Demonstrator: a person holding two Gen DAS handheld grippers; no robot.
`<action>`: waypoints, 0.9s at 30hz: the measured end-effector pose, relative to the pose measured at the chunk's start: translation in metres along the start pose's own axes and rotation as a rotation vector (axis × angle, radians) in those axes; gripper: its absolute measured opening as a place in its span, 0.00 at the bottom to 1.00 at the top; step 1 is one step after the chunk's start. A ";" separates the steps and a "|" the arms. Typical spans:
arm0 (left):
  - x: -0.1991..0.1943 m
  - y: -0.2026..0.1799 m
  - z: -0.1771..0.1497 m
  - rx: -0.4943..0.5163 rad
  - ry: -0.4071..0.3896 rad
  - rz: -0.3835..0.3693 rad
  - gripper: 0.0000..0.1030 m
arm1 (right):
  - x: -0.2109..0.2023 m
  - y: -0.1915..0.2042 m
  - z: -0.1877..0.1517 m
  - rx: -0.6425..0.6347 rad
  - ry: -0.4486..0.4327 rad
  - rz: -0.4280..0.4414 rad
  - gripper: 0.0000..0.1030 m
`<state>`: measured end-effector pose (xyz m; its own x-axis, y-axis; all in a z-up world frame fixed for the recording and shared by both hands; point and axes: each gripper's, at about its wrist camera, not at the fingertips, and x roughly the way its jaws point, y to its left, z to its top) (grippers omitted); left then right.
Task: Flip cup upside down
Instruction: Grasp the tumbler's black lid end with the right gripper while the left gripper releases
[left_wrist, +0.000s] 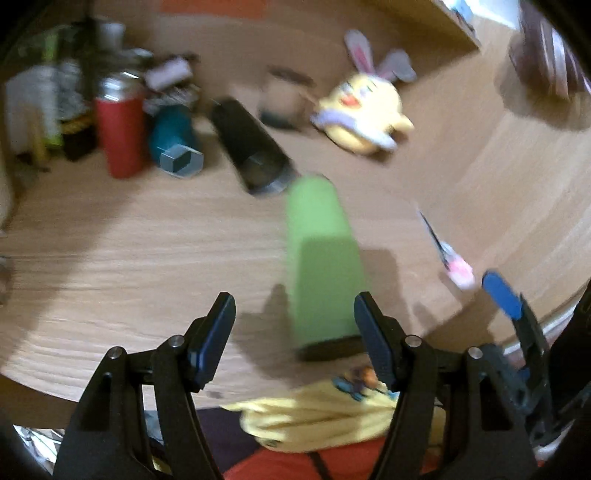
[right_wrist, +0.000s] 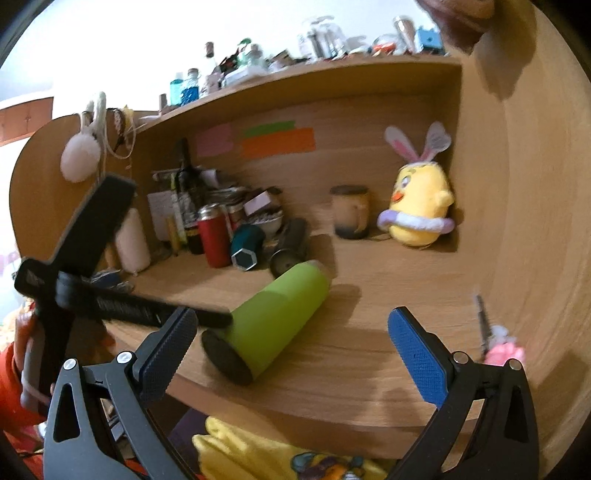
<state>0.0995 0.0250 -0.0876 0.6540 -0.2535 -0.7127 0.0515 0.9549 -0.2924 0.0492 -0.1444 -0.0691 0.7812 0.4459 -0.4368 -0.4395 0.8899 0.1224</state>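
From my left wrist, the wood-grain tabletop (left_wrist: 110, 258) curves wide and pale under me. The green cup (left_wrist: 321, 266) lies on its side on it, a smooth matte cylinder with its dark end toward me, just ahead of my left gripper (left_wrist: 294, 314). My left fingers (left_wrist: 218, 332) stand spread apart with nothing between them. Beyond the cup lie a black cylinder (left_wrist: 251, 147), a teal one with a hexagonal end (left_wrist: 175, 140) and an upright red can (left_wrist: 120, 125); a soft yellow plush chick (left_wrist: 364, 110) sits farther back.

From my right wrist, the cup (right_wrist: 277, 321) lies tilted across the tabletop (right_wrist: 369, 288), dark round end nearest. My right gripper (right_wrist: 291, 343) is wide apart and empty, its blue pads knurled. Behind the cup rise a wooden back panel with coloured paper strips (right_wrist: 277, 142) and a cluttered shelf.
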 end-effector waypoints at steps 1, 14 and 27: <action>-0.003 0.006 0.000 -0.001 -0.020 0.024 0.65 | 0.007 0.003 -0.003 0.005 0.014 0.003 1.00; -0.017 0.040 -0.002 0.039 -0.129 0.093 0.65 | 0.101 0.059 -0.040 -0.057 0.117 -0.090 0.97; -0.010 0.007 0.000 0.129 -0.122 -0.030 0.64 | 0.075 0.042 -0.041 -0.055 0.124 -0.078 0.69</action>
<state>0.0931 0.0342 -0.0828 0.7368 -0.2687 -0.6204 0.1633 0.9612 -0.2223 0.0710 -0.0773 -0.1337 0.7549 0.3574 -0.5498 -0.4060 0.9132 0.0361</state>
